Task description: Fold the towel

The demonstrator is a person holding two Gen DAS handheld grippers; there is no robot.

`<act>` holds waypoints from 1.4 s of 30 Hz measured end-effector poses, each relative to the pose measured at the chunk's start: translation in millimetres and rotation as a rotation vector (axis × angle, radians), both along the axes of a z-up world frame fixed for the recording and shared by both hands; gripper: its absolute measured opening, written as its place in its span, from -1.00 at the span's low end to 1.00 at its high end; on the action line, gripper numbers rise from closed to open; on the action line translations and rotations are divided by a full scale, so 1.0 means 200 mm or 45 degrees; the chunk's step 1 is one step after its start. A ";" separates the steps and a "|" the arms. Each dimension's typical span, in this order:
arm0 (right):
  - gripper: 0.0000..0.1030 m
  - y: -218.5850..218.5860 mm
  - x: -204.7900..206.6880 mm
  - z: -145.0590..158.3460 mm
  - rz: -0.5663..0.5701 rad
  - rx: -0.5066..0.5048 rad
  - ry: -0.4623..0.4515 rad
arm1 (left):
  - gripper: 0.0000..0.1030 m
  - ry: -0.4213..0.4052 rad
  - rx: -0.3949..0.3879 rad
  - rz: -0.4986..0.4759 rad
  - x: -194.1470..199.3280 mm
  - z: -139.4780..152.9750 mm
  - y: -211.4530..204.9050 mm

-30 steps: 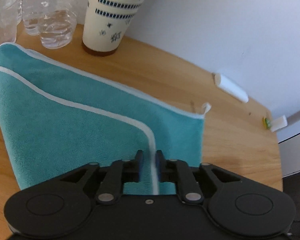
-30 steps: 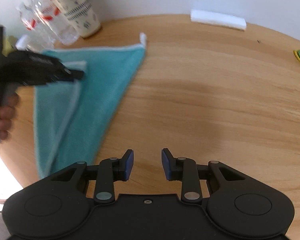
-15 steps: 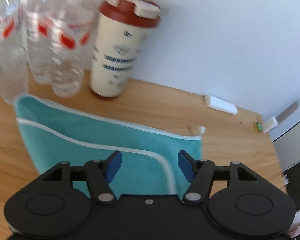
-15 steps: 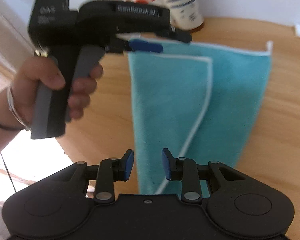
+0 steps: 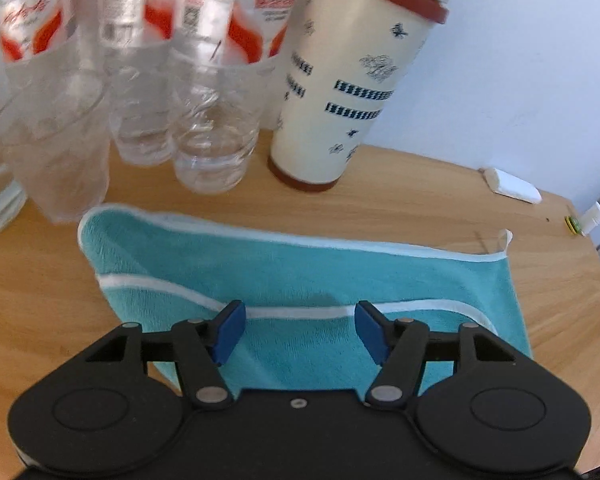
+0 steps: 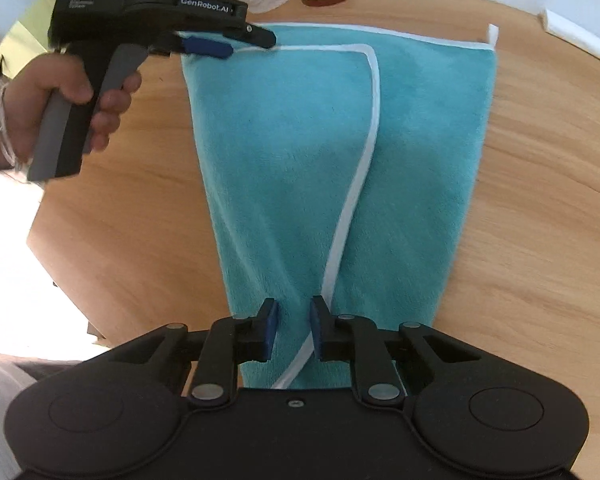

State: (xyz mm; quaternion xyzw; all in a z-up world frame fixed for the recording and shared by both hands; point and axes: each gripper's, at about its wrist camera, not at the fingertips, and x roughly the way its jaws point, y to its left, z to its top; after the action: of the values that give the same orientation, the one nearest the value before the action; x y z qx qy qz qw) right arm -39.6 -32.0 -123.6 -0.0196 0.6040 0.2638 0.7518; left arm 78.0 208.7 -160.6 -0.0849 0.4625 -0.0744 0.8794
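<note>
Teal white-edged towel point(image 6: 300, 152), folded over unevenly, flat on wooden table point(image 6: 540, 200)

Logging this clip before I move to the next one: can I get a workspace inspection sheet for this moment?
Surface: wooden table, rounded edge.
Job's things: teal towel, partly folded, white-trimmed top layer short of the far edge.
Clutter: clear water bottles and cream tumbler behind the towel; white block by the wall.
Grippers: left gripper open above the towel, holding nothing; right gripper narrowly open at the towel's near end, grip unclear.
Cables: nothing seen.
Surroundings: white wall; person's hand on the left gripper's handle.
</note>
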 end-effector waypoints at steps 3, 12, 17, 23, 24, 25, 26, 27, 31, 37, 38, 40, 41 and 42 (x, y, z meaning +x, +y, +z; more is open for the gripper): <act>-0.63 -0.03 -0.03 0.00 -0.020 -0.024 0.000 | 0.22 -0.013 0.030 -0.054 0.01 -0.01 -0.01; -0.49 -0.01 -0.07 0.05 -0.045 -0.097 -0.024 | 0.23 0.032 0.067 -0.125 0.00 0.03 -0.01; -0.22 -0.05 -0.08 0.17 -0.188 -0.104 -0.115 | 0.59 0.069 0.148 -0.115 -0.07 0.16 -0.05; 0.09 -0.06 -0.12 0.29 -0.400 -0.166 -0.207 | 0.99 0.088 0.190 -0.048 -0.25 0.37 -0.08; 0.12 -0.06 -0.13 0.31 -0.449 -0.171 -0.201 | 0.99 0.114 0.235 -0.003 -0.28 0.41 -0.08; 0.16 -0.06 -0.14 0.32 -0.483 -0.172 -0.194 | 0.99 0.149 0.253 0.033 -0.30 0.44 -0.08; 0.16 -0.06 -0.14 0.34 -0.514 -0.175 -0.185 | 0.99 0.164 0.235 0.043 -0.32 0.46 -0.07; 0.17 -0.06 -0.15 0.37 -0.535 -0.189 -0.174 | 0.99 0.178 0.226 0.052 -0.35 0.48 -0.06; 0.34 -0.02 -0.17 0.46 -0.566 -0.260 -0.177 | 0.99 0.216 0.244 0.068 -0.45 0.58 -0.06; 0.38 -0.03 -0.21 0.61 -0.616 -0.282 -0.209 | 0.99 0.267 0.251 0.035 -0.61 0.72 -0.14; 0.38 -0.03 -0.21 0.63 -0.611 -0.294 -0.226 | 0.99 0.264 0.253 0.031 -0.63 0.74 -0.15; 0.38 -0.03 -0.21 0.66 -0.607 -0.313 -0.244 | 0.99 0.250 0.279 0.027 -0.66 0.77 -0.19; 0.38 -0.03 -0.21 0.67 -0.608 -0.318 -0.245 | 0.99 0.251 0.283 0.021 -0.67 0.78 -0.20; 0.38 -0.03 -0.21 0.68 -0.610 -0.306 -0.230 | 0.99 0.256 0.281 0.018 -0.68 0.79 -0.22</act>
State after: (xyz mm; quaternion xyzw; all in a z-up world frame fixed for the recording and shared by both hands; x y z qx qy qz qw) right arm -81.1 -38.2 12.0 0.0113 0.5487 0.0021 0.8359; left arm -58.1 165.5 -3.2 0.0021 0.5530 -0.0081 0.8331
